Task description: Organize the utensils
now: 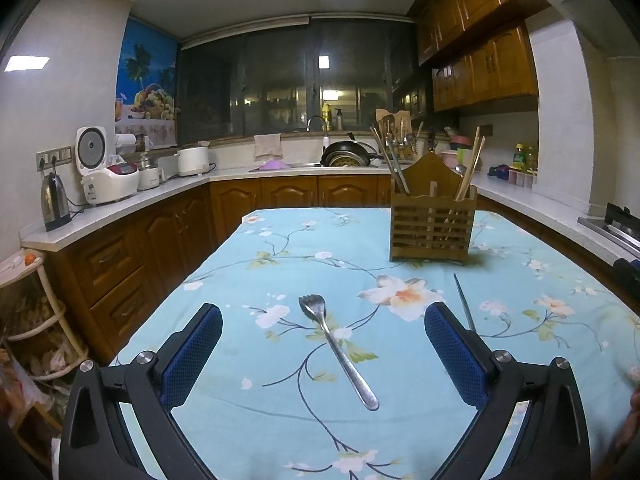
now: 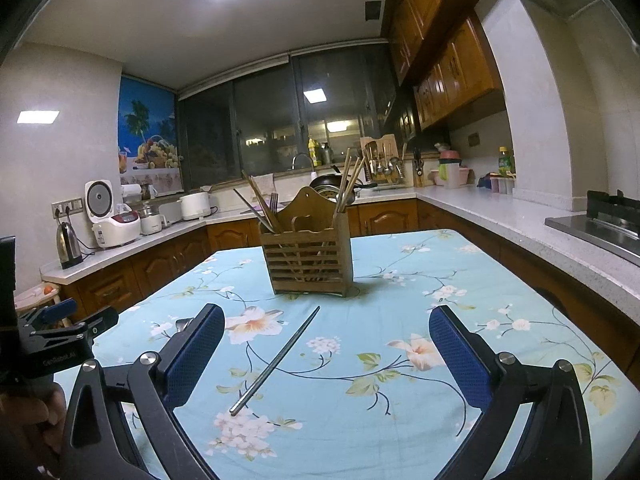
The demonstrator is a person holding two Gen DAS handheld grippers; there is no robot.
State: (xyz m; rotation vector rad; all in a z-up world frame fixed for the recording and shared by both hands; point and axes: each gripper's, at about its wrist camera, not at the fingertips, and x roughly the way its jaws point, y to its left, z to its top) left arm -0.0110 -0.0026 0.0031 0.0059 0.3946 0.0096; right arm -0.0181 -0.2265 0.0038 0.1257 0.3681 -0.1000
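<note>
A metal fork (image 1: 338, 350) lay flat on the floral tablecloth (image 1: 280, 264), directly ahead of the left gripper (image 1: 323, 322) and between its spread, empty fingers, tines away and handle running back toward the gripper, slanting slightly right. A single metal chopstick (image 2: 276, 362) lay likewise before the right gripper (image 2: 326, 324), also released and holding nothing, its long axis slanting toward the wooden utensil holder (image 2: 308, 258) standing upright farther back on the table. Each gripper was nearer its own piece. Bare cloth surrounded both utensils, well clear of the table's edges, leaving free approach.
</note>
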